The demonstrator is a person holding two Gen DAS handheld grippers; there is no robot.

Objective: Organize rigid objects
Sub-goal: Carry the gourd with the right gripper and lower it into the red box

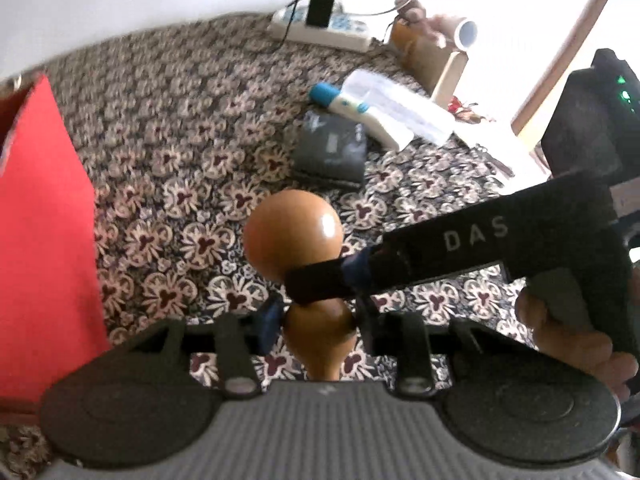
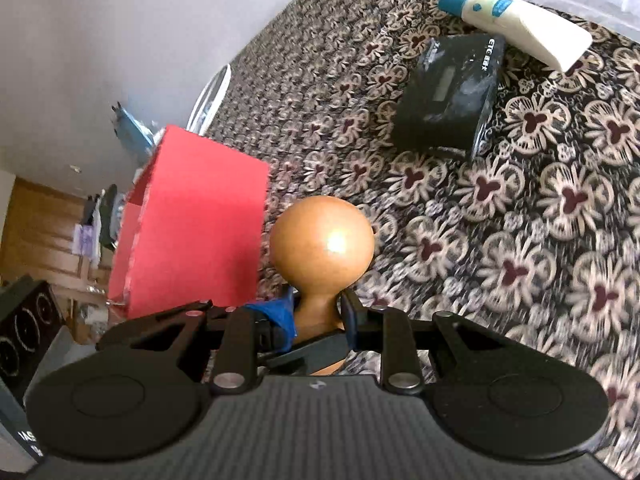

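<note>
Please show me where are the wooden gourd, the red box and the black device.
wooden gourd [image 2: 322, 242], right wrist view, round bulb.
red box [image 2: 192, 220], right wrist view, side wall.
black device [image 2: 446, 96], right wrist view, top face.

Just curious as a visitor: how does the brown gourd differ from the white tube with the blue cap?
The gourd is brown, glossy and round-bulbed; the tube is white, tapering flat. The gourd is held up at its narrow waist by both grippers; the tube lies untouched on the patterned cloth. Both look rigid.
</note>
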